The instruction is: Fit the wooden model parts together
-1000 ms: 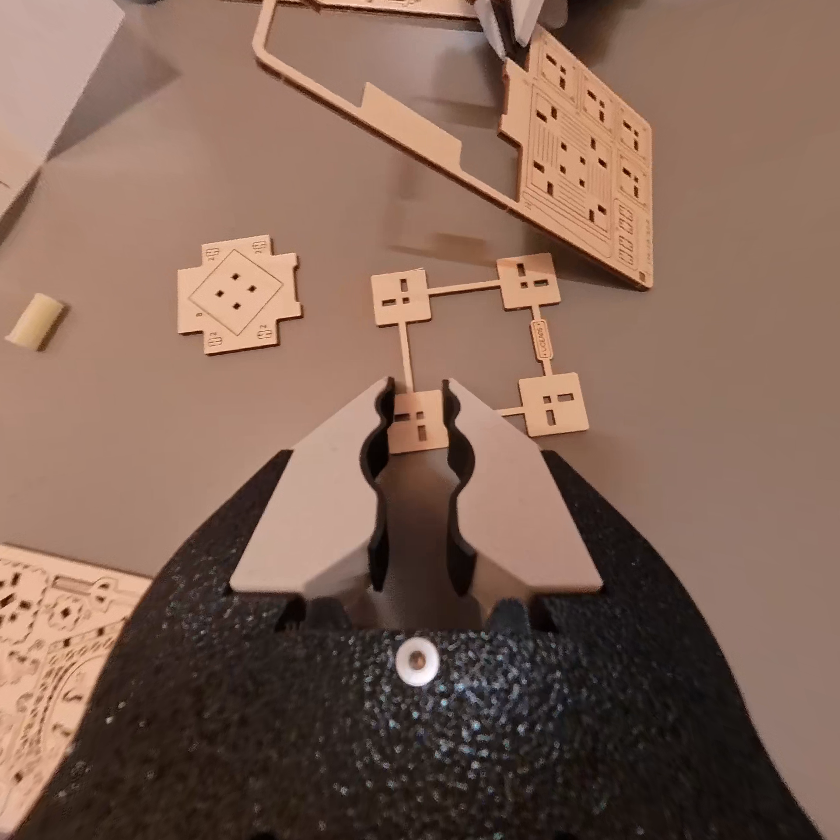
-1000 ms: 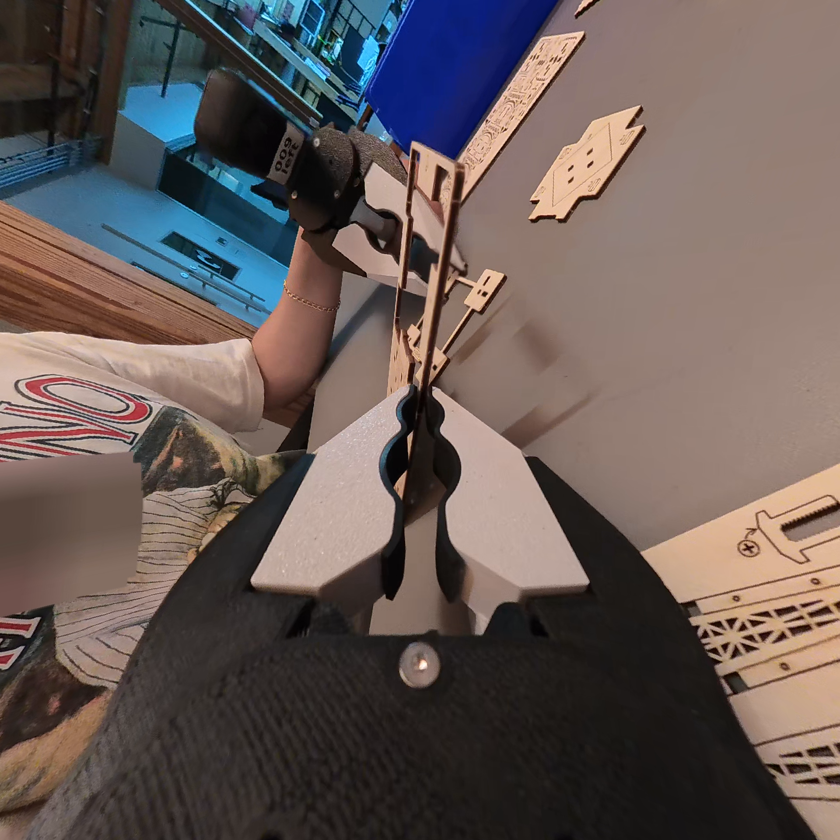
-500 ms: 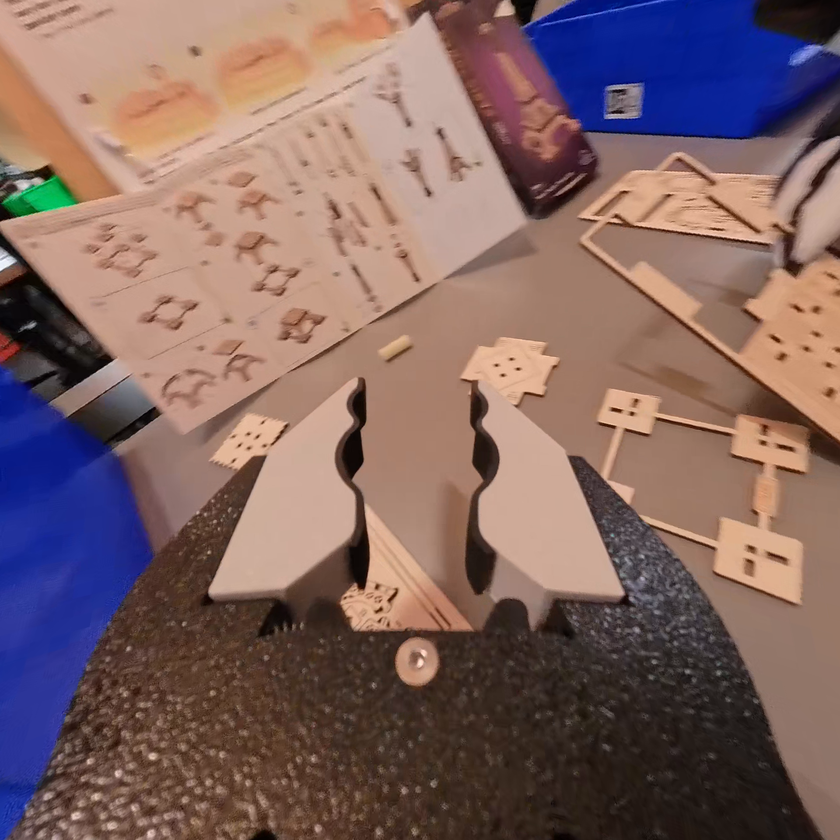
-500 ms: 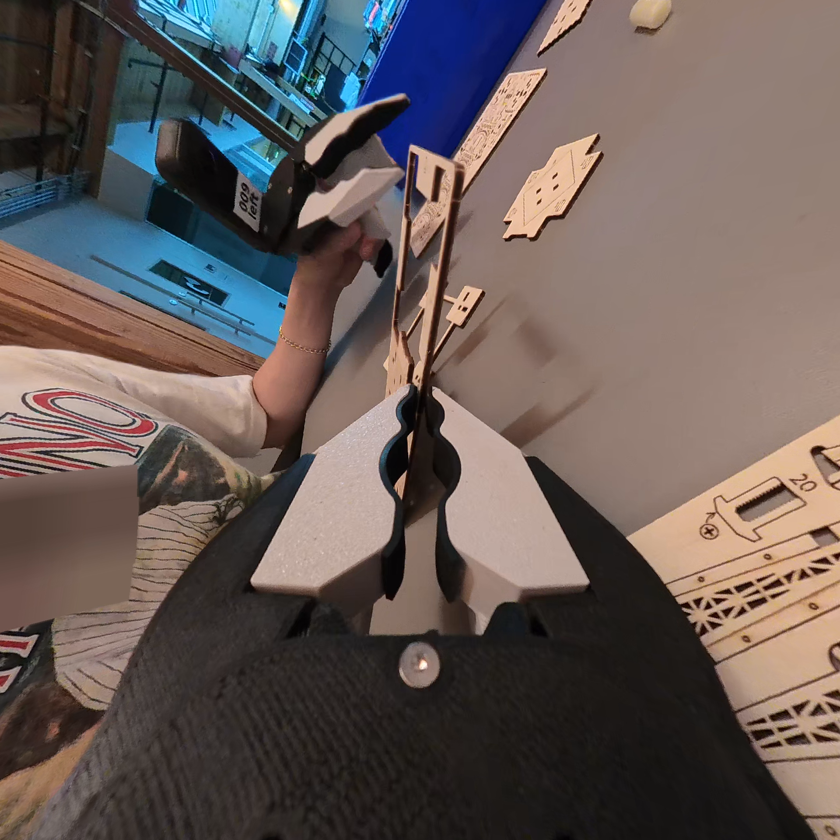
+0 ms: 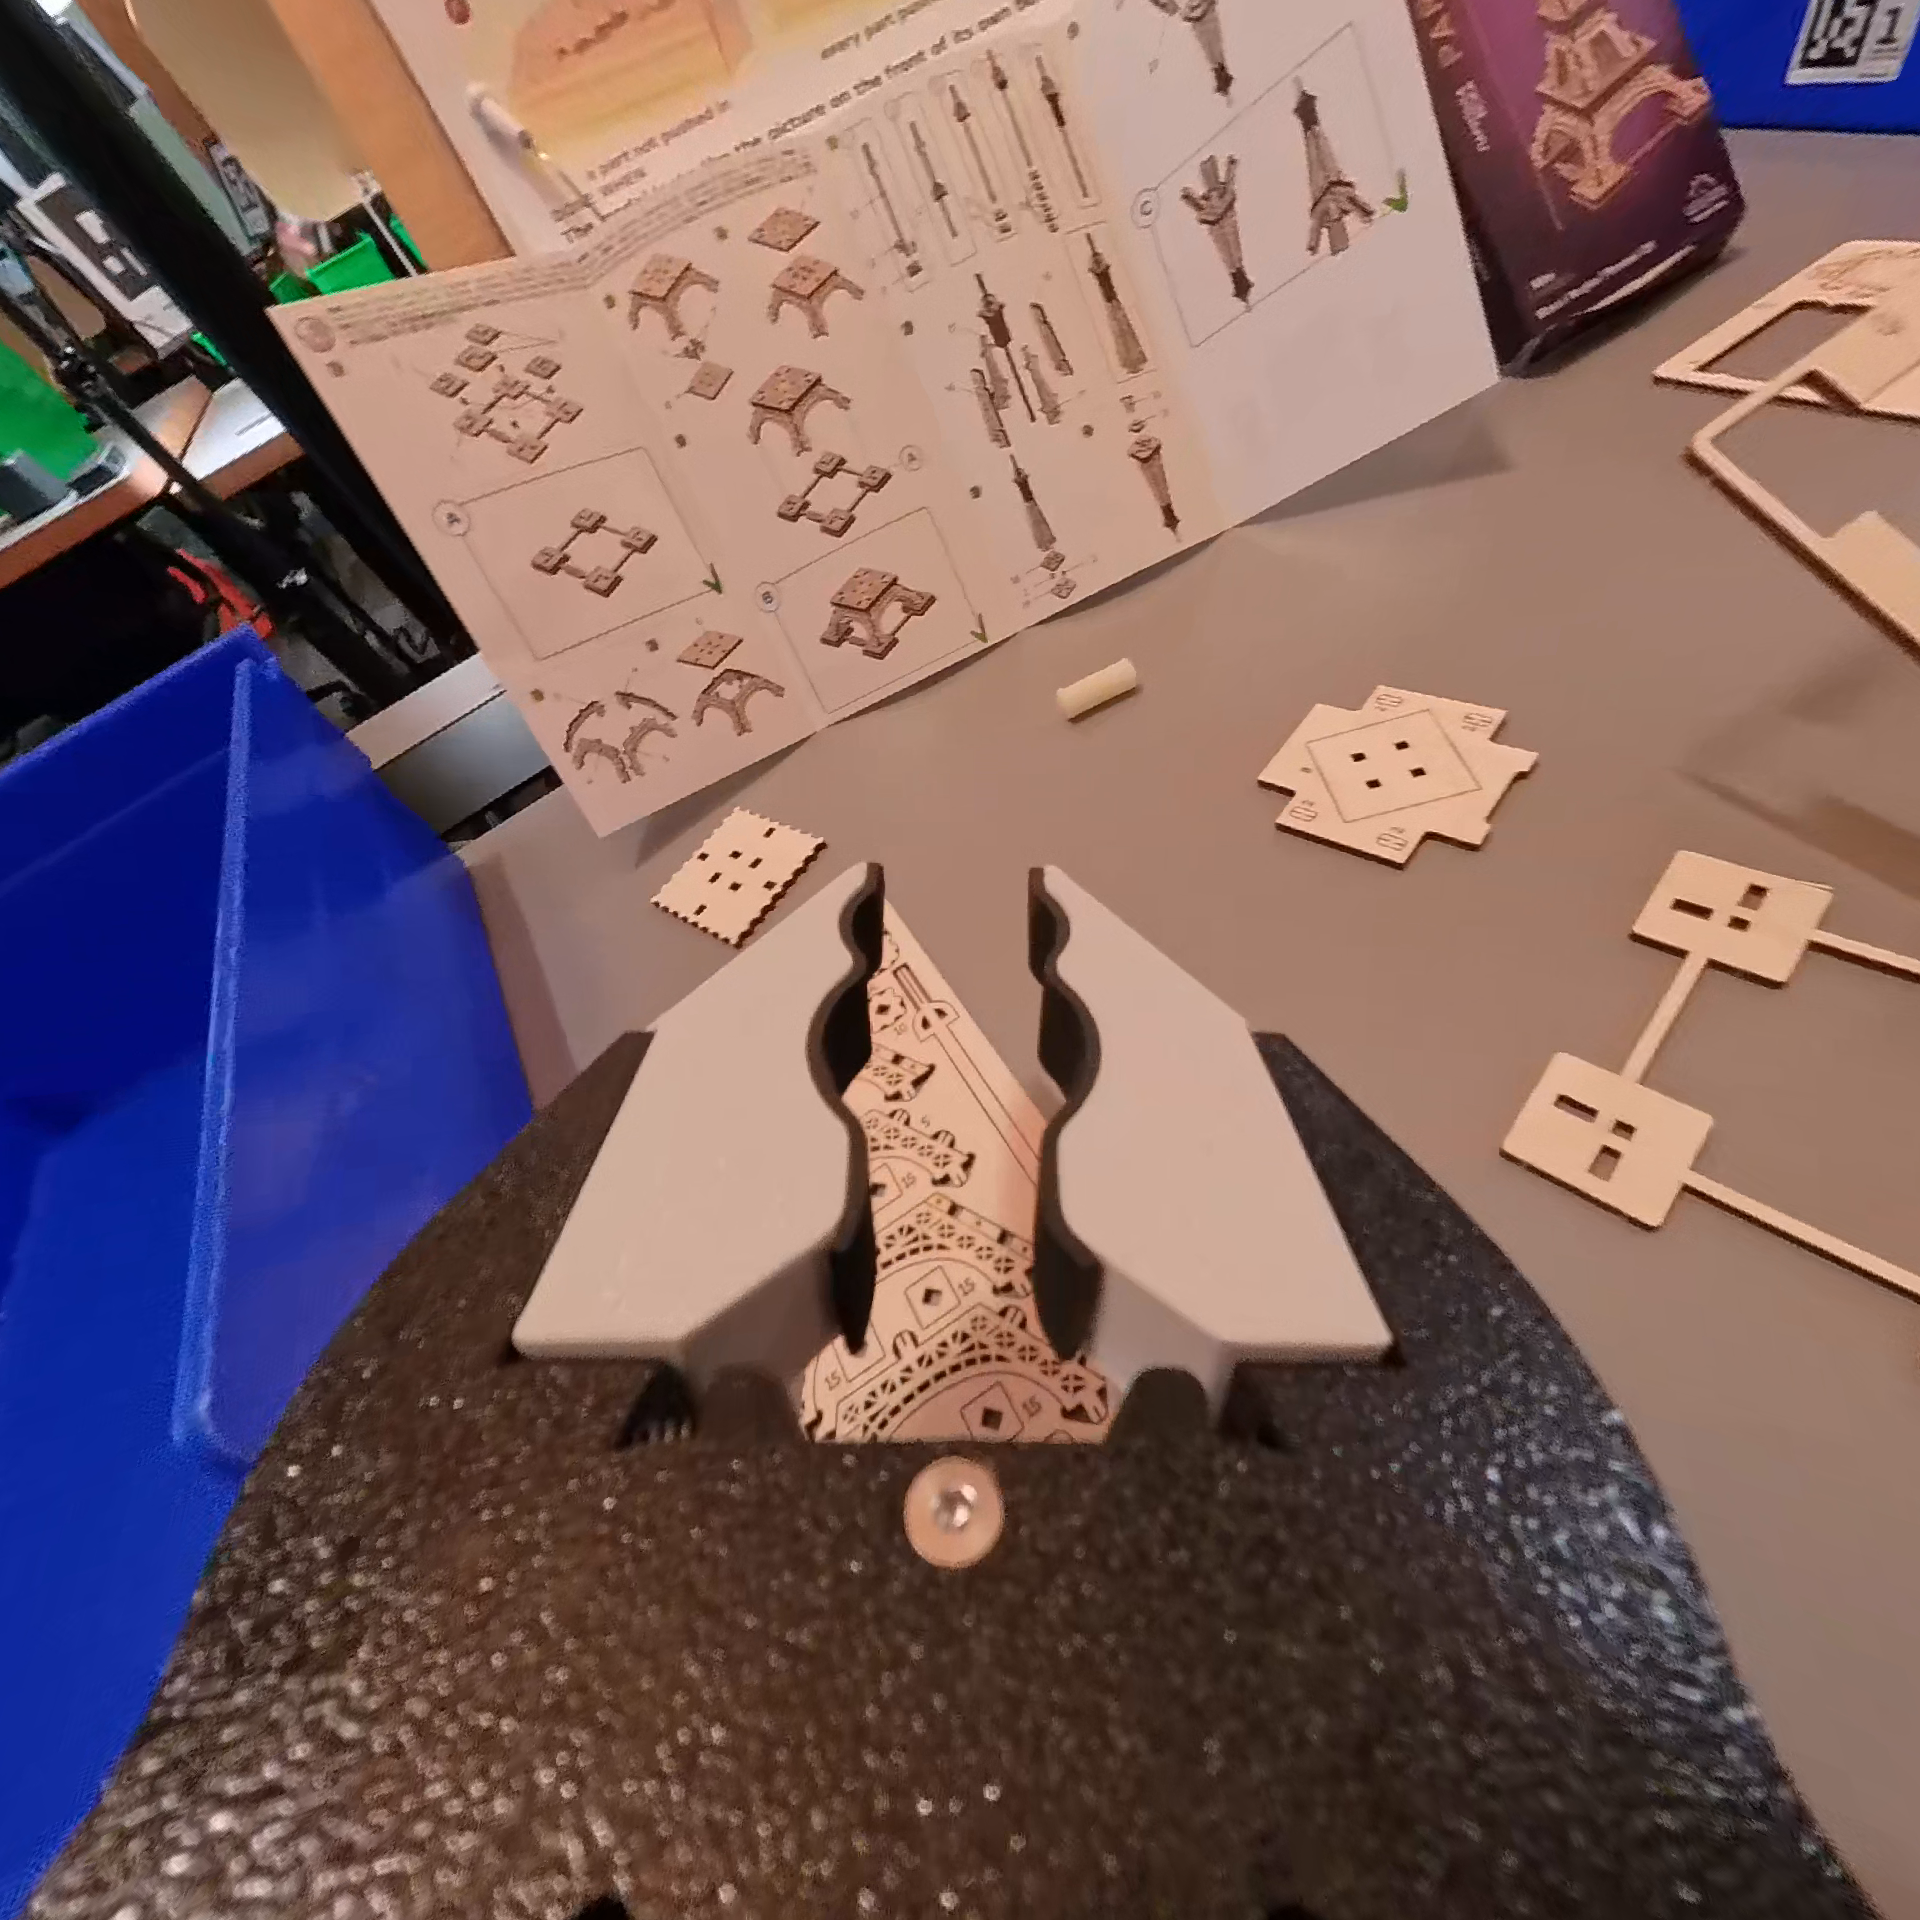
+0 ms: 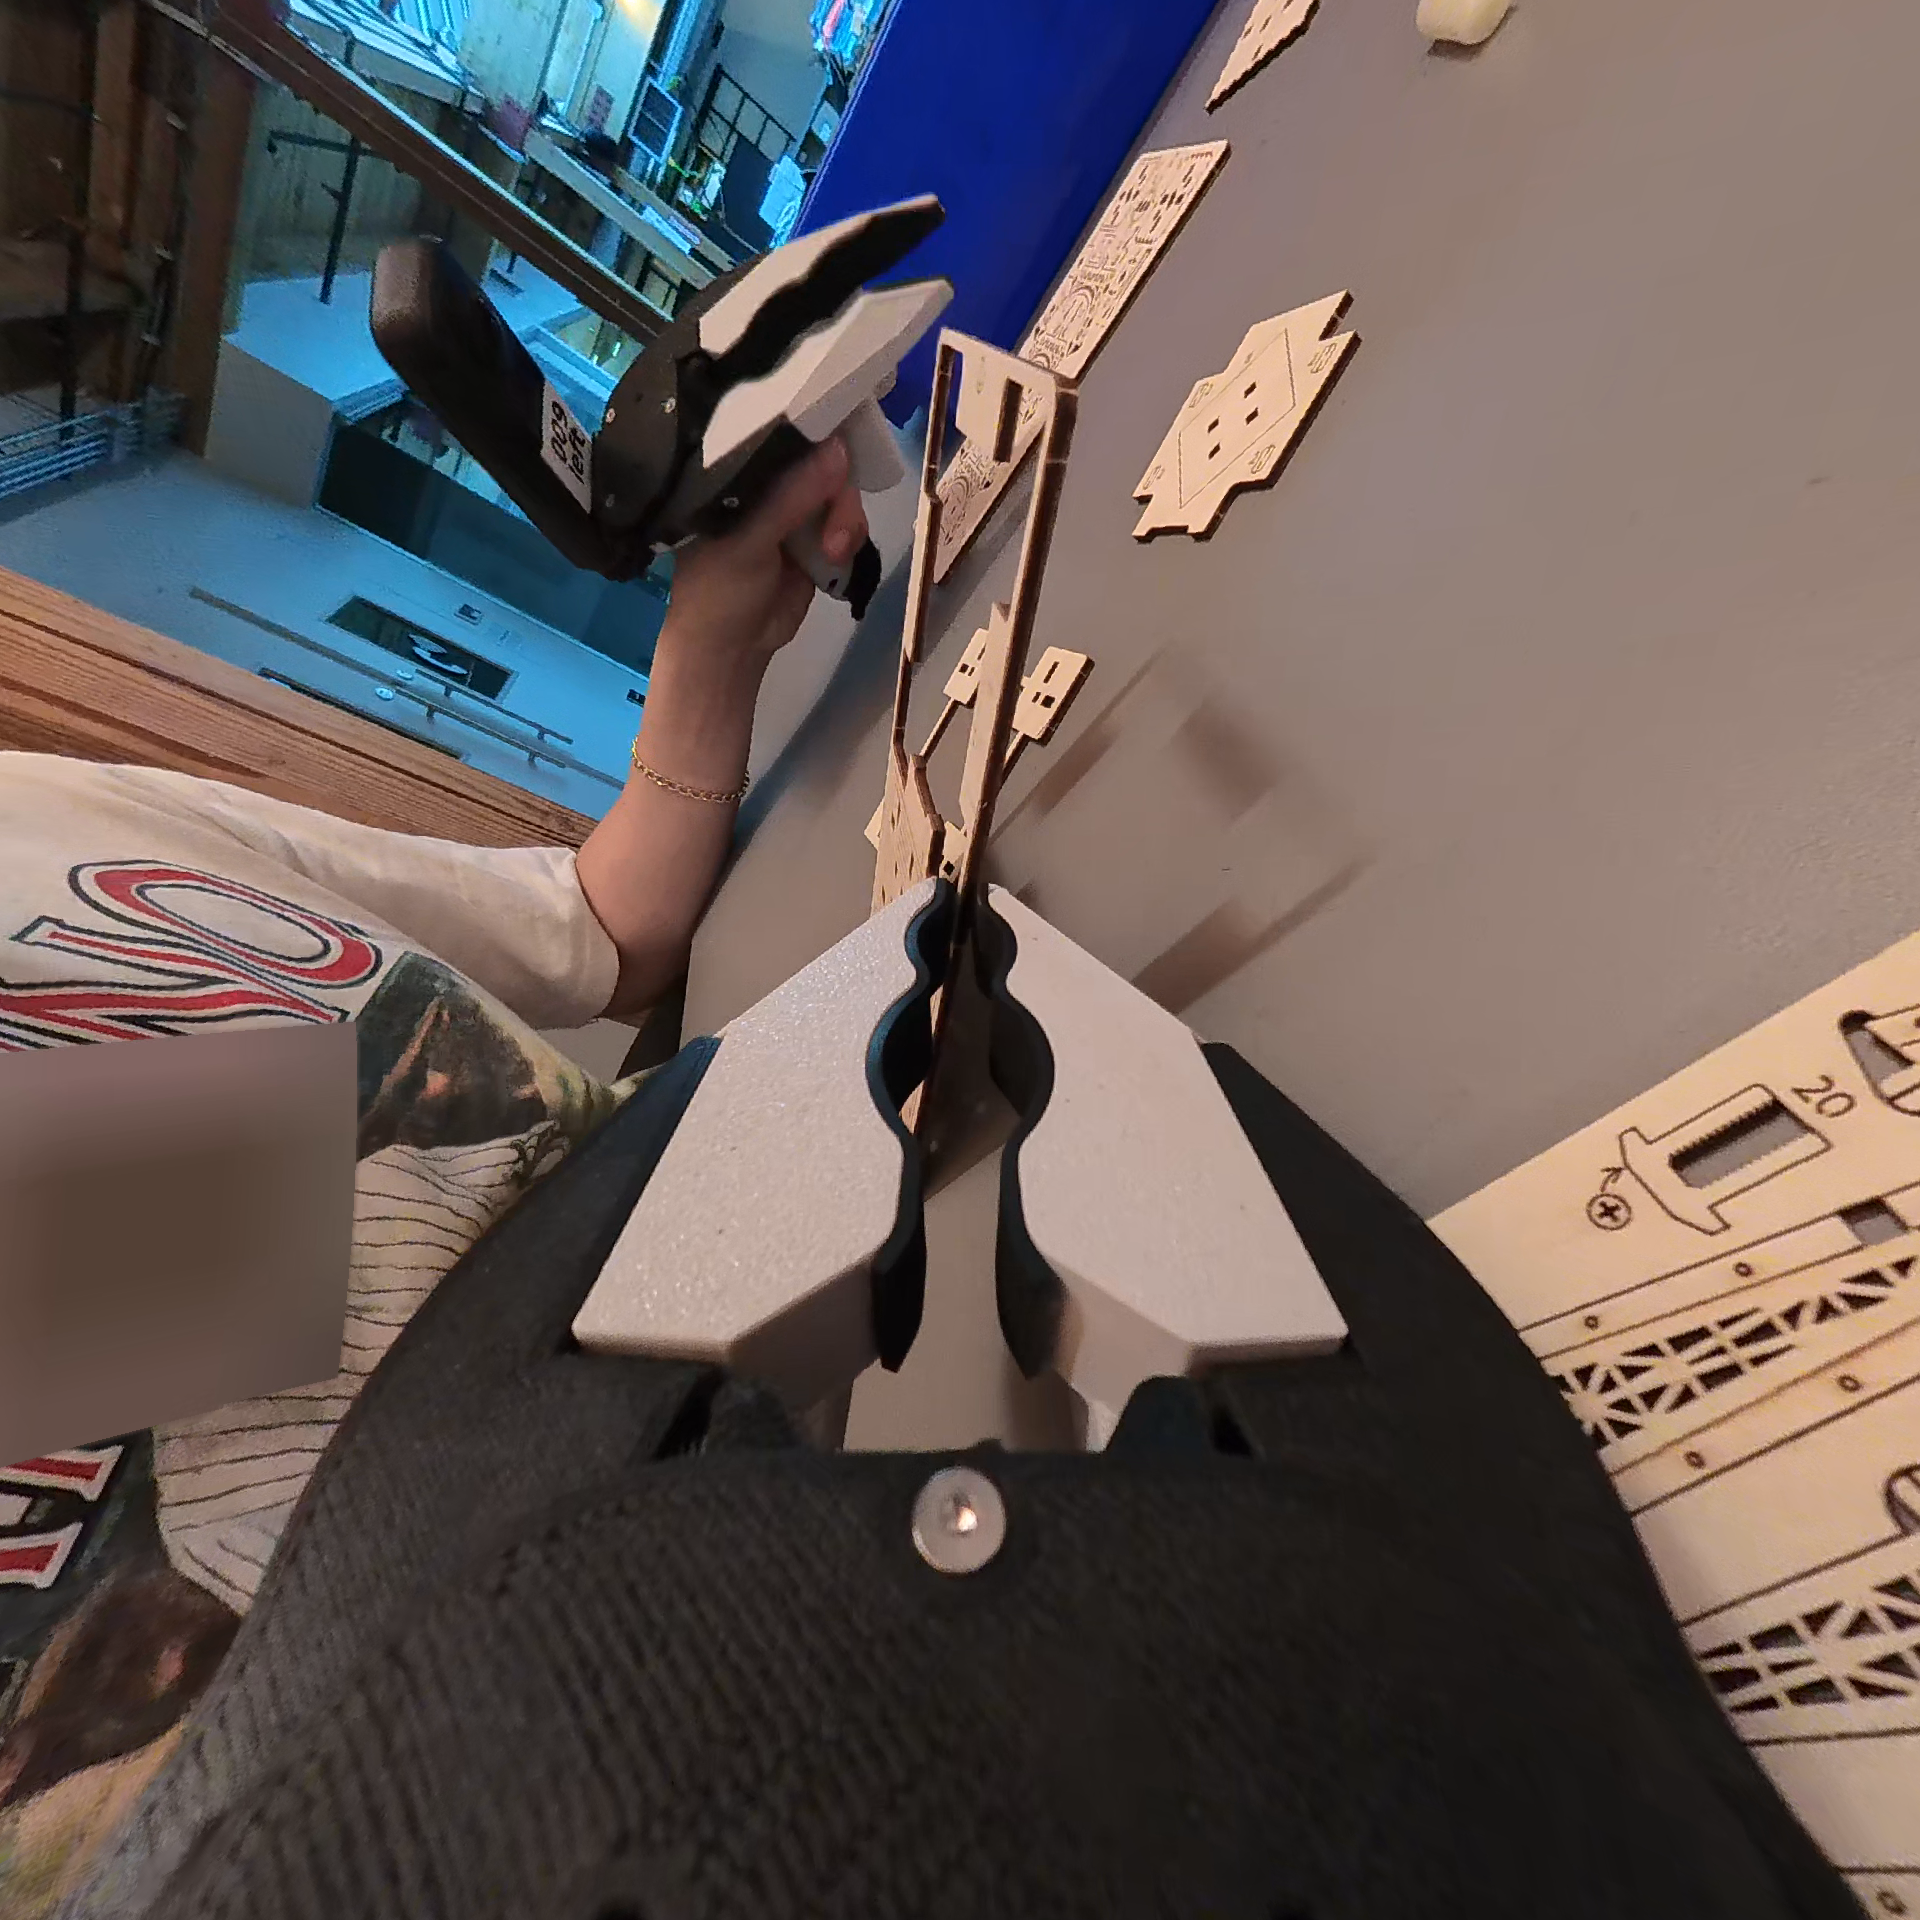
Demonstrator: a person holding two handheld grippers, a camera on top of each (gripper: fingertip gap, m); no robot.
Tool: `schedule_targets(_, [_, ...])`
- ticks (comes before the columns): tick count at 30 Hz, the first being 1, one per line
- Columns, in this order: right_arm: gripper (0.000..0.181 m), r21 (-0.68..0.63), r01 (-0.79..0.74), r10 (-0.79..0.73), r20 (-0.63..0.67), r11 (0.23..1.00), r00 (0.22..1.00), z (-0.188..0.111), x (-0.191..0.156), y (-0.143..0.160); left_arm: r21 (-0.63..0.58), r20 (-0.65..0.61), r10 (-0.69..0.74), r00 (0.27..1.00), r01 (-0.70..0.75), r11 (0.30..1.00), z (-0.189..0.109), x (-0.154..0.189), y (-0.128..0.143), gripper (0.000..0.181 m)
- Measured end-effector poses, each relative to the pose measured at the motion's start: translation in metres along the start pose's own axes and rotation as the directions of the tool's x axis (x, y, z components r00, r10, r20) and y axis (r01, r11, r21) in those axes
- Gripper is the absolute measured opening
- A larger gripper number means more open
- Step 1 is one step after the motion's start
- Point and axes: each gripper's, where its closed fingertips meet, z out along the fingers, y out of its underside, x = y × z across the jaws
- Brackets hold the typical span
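Two tongs showed: the right tongs (image 6: 961, 925) were clamped on the edge of the thin wooden sheet (image 6: 992, 582), upright over the worktop (image 6: 1558, 520); the left tongs (image 5: 956, 883) stood apart, empty. Light, brittle — best gripped at its solid frame.
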Motion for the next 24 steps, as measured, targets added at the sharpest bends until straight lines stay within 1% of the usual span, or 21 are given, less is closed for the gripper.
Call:
schedule_targets(6, [0.002,-0.005,-0.005,0.005,-0.012,1.0,1.0,0.001,0.002,0.001,0.013,0.005,-0.054,0.999,0.053,0.998,0.0,-0.004,-0.001,0.02])
schedule_targets(17, [0.002,-0.016,-0.009,0.008,-0.043,1.0,0.999,0.001,0.006,0.002,-0.017,-0.047,0.013,0.999,-0.013,1.0,0.003,0.009,0.004,0.017])
schedule_targets(24, [0.003,-0.026,-0.003,0.001,-0.078,1.0,0.997,0.0,0.01,0.004,-0.041,-0.055,0.055,0.997,-0.057,0.998,0.005,0.013,0.007,0.017])
